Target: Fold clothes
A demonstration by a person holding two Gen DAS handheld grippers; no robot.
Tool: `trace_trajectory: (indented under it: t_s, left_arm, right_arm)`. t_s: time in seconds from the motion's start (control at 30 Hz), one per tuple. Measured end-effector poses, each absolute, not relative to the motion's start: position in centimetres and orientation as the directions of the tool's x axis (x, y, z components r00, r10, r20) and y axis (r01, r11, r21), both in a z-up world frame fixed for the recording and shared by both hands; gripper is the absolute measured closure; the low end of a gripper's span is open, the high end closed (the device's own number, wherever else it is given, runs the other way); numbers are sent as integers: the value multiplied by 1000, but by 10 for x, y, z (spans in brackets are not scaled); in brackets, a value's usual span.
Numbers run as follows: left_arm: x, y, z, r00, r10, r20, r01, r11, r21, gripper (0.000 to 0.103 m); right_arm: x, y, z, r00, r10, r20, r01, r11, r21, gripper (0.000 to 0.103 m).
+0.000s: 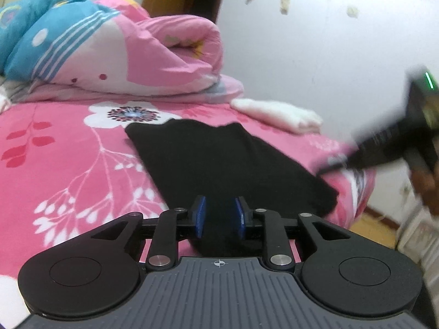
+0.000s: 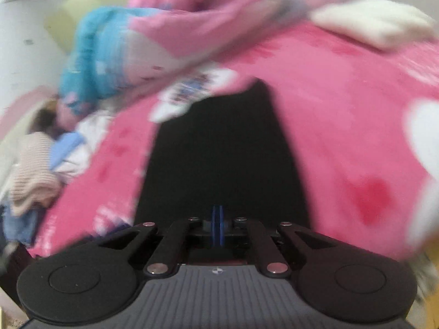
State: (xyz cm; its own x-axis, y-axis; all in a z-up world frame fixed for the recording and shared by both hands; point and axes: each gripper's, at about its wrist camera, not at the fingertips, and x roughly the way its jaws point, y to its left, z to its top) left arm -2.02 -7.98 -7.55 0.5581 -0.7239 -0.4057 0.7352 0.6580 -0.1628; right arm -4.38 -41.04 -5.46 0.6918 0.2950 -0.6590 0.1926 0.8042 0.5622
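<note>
A black garment (image 1: 219, 164) lies flat in a long folded strip on the pink flowered bed sheet (image 1: 63, 164). My left gripper (image 1: 221, 216) is open, its blue pads (image 1: 200, 216) apart over the garment's near end. My right gripper shows blurred at the right edge of the left wrist view (image 1: 329, 164), by the garment's right side. In the right wrist view the black garment (image 2: 219, 150) stretches ahead and my right gripper (image 2: 217, 226) has its blue pads pressed together at the garment's near edge; whether cloth is between them I cannot tell.
A rolled pink and blue quilt (image 1: 109, 49) lies at the head of the bed. A folded white cloth (image 1: 279, 113) sits beyond the garment. A pile of other clothes (image 2: 41, 170) lies at the left in the right wrist view. The bed edge and floor (image 1: 378, 219) are at the right.
</note>
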Motion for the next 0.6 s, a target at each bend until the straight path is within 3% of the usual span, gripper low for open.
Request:
trace_trajectory:
  t_s: [0.17,0.47,0.6]
  left_arm:
    - [-28,-88,-82,577,-693,-432,744,664,-72,75]
    - [-22,-86,-83,575,-678,-458,727,680,-95,72]
    - [-24,-86,-84,584,-674,-453,727,682,-79,72]
  right_arm:
    - [-27,-400,-52,687,333,-646,163,796,583,101]
    - [-10,-397,-15,708,295,-641,111,850,514,100]
    - [19,-415,-35,694,272,-666,161,844,512,103]
